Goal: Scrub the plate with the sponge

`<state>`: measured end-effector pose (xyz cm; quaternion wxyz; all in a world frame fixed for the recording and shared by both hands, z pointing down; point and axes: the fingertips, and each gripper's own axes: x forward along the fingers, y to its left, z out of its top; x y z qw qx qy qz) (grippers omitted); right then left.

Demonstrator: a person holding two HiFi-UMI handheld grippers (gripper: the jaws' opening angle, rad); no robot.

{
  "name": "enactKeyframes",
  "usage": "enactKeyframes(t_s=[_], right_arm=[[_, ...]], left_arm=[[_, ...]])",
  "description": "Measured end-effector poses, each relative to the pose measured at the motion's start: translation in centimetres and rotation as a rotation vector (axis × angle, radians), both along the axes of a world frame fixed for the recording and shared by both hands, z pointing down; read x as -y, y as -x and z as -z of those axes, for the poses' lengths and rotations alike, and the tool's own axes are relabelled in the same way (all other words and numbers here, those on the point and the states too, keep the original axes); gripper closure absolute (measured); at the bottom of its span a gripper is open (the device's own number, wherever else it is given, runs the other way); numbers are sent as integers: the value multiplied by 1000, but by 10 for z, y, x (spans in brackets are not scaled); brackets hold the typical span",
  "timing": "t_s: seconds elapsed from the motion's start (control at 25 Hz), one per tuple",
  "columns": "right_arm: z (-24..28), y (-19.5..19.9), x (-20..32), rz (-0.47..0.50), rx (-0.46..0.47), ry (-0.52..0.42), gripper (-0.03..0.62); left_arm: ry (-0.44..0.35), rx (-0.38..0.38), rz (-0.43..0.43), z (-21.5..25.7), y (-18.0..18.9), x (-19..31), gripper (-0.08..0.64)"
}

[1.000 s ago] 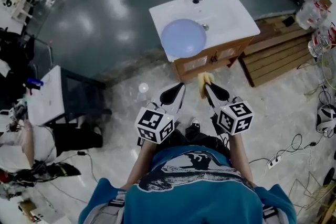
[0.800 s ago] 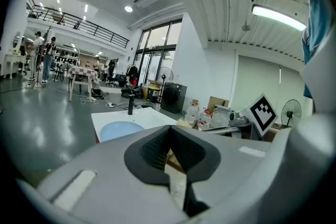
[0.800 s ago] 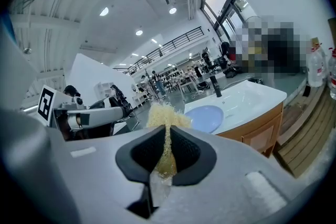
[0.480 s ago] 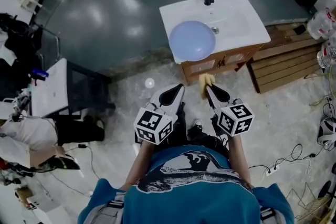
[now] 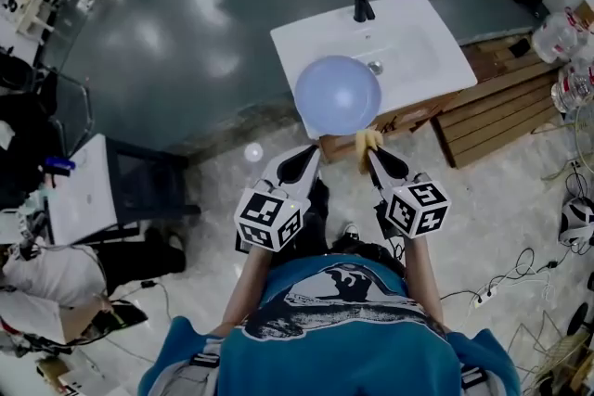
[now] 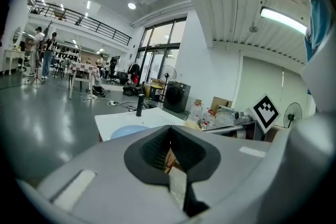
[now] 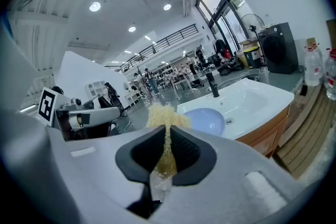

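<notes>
The right tool is clamped on the yellow sponge, whose frayed top sticks out past the jaws. The left tool is closed, with nothing between its jaws. The blue plate rests at the front edge of the white sink, ahead of both tools.

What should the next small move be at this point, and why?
Probably carry the right gripper forward until the sponge meets the plate. The sponge is clamped in its jaws but sits short of the plate, which lies at the front of the sink. The left gripper is shut and empty.
</notes>
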<state>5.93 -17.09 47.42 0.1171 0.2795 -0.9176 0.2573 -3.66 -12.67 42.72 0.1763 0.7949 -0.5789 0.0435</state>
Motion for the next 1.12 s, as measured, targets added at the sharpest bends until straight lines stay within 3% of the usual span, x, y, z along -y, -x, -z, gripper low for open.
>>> enactKeyframes(t_s=[0.4, 0.6, 0.88, 1.12], right_arm=[[-2, 74, 74, -80, -51, 14, 565], [-14, 96, 108, -111, -110, 16, 565], [-42, 111, 156, -185, -186, 41, 565], [-70, 127, 183, -217, -243, 80, 565]], left_arm=[[74, 23, -104, -26, 84, 79, 497], [148, 48, -146, -58, 112, 108, 477], [285, 89, -212, -120, 135, 142, 428], [396, 43, -240, -154, 139, 176, 365]])
